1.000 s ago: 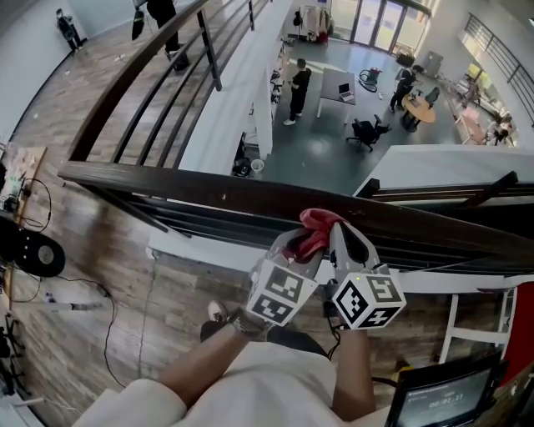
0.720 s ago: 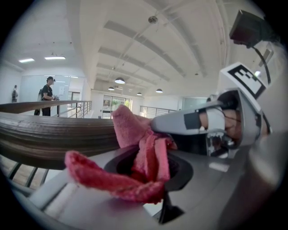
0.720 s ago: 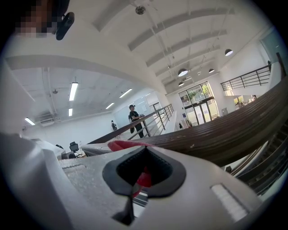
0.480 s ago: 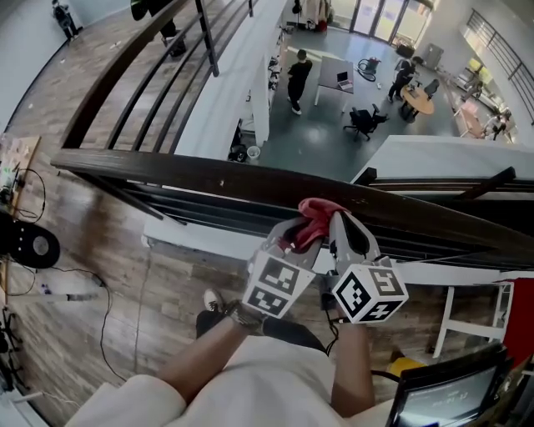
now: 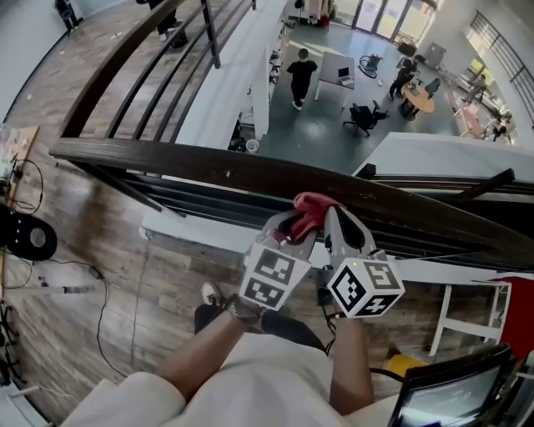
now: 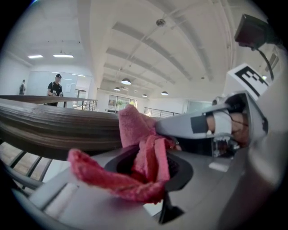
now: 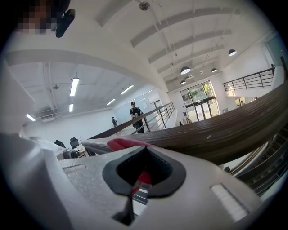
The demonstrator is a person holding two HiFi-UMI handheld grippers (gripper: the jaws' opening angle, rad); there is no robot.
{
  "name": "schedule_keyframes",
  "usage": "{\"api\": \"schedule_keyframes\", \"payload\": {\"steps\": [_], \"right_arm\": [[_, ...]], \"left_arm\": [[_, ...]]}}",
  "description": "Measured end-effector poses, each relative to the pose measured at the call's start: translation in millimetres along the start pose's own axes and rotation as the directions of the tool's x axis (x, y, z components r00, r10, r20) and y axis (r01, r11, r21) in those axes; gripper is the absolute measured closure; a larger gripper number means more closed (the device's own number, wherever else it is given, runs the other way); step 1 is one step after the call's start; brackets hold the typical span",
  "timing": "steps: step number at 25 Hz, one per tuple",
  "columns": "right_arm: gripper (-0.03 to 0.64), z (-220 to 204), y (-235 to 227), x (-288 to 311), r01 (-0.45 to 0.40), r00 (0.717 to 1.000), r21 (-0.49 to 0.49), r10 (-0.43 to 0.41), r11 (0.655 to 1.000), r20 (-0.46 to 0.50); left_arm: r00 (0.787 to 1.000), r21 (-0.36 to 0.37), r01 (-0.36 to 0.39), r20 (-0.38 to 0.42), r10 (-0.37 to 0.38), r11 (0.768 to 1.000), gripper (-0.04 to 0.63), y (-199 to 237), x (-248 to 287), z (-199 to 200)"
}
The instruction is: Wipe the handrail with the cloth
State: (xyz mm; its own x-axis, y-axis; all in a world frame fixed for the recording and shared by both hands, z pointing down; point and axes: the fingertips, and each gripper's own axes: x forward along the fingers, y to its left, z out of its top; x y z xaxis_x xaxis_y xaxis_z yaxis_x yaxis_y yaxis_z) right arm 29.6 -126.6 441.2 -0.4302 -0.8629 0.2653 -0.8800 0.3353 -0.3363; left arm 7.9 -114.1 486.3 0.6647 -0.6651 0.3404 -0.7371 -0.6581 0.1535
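The dark wooden handrail [image 5: 209,171] runs across the head view from the left down to the right, smooth and glossy, with thin black bars under it. A red cloth [image 5: 310,208] lies bunched on top of the rail, about midway along it. Both claws meet at the cloth. The left claw [image 5: 288,227] is closed on a thick fold of it, and in the left gripper view the cloth [image 6: 144,152] fills the gap between the pads and spills out in a loose flap towards the camera, with the handrail [image 6: 58,130] just behind. The right claw [image 5: 334,218] is just beside the left one, its jaws closed too; in the right gripper view a strip of cloth [image 7: 128,144] shows pinched in the right claw [image 7: 143,173], touching the rail [image 7: 216,134].

The person stands on a gallery with a wood-plank floor [image 5: 92,275], where cables [image 5: 83,288] trail. A second railing [image 5: 108,75] runs away at the upper left. Beyond the rail the room drops to a grey lower floor [image 5: 325,142] with a person in black [image 5: 299,77], a white table [image 5: 338,79], an office chair [image 5: 365,119], a round table [image 5: 417,98] and glass doors [image 5: 367,17] at the far end. The gripper views show a white beamed ceiling [image 6: 148,45] with lamps.
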Motion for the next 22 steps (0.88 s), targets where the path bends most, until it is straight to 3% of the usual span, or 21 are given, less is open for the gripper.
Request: {"api": "schedule_keyframes", "payload": {"steps": [22], "right_arm": [[0.614,-6,19,12,-0.004,1.0,0.012,0.004,1.0,-0.001]], "left_arm": [[1.0,-0.081,-0.016,0.023,0.018,0.997,0.526,22,-18,2]]}}
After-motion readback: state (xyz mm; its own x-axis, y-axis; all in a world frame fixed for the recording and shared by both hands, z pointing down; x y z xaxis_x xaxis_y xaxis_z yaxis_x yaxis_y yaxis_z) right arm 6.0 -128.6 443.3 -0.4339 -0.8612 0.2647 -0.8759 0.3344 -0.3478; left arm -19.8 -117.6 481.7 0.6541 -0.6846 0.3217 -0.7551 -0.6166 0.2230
